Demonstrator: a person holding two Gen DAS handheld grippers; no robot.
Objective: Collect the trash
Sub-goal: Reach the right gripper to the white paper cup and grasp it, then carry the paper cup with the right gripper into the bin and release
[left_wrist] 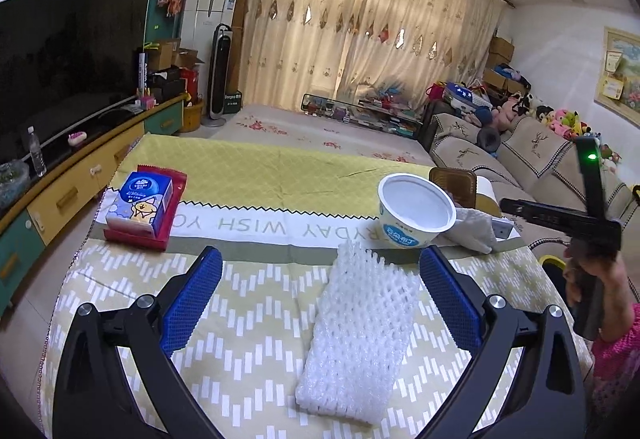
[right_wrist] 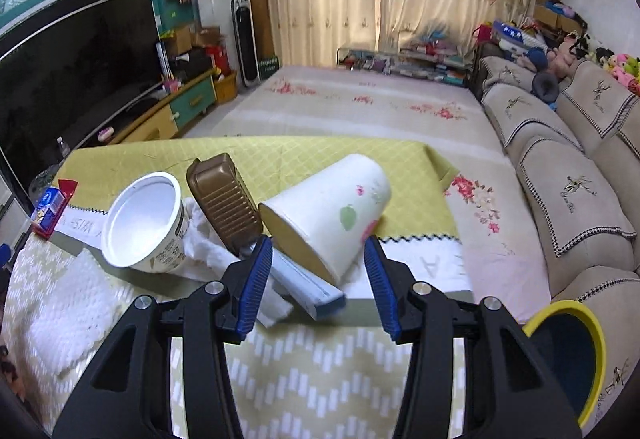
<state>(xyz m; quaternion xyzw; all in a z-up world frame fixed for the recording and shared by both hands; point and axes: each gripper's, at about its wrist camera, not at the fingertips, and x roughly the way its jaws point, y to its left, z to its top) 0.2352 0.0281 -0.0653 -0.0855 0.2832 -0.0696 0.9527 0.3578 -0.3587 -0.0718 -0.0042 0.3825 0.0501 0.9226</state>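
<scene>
The left gripper (left_wrist: 320, 267), black-armed with blue ribbed pads, sits closest to the lens with its jaws spread wide and nothing clamped; between them on the yellow-green patterned tablecloth (left_wrist: 248, 339) lies a white foam mesh fruit sleeve (left_wrist: 352, 335), flat and apart from both pads. Beyond the sleeve a white plastic pudding cup with a blue label (left_wrist: 416, 213) stands slightly tilted, mouth open to the camera, and behind it peeks a brown ribbed plastic tray (left_wrist: 454, 181) beside a crumpled white paper tissue (left_wrist: 474, 231). At the left of the table a blue pack of tissues (left_wrist: 140, 205) rests on a red flat wrapper (left_wrist: 160, 239). At the right edge of the left wrist view a hand (left_wrist: 592, 275) grips the handle of the other black tool. In the right wrist view the right gripper (right_wrist: 320, 271) hangs with its jaws partly apart and empty, above the table edge; just past its tips a white paper cup with a green and pink flower print (right_wrist: 332, 215) lies on its side, mouth toward the camera, touching the brown tray on its left. A pale blue flat box (right_wrist: 308, 287) lies under the cup's mouth, over the tissue. Off the table's right corner stands a yellow-rimmed dark blue bin (right_wrist: 568, 355), next to a beige sofa (right_wrist: 568, 199).
</scene>
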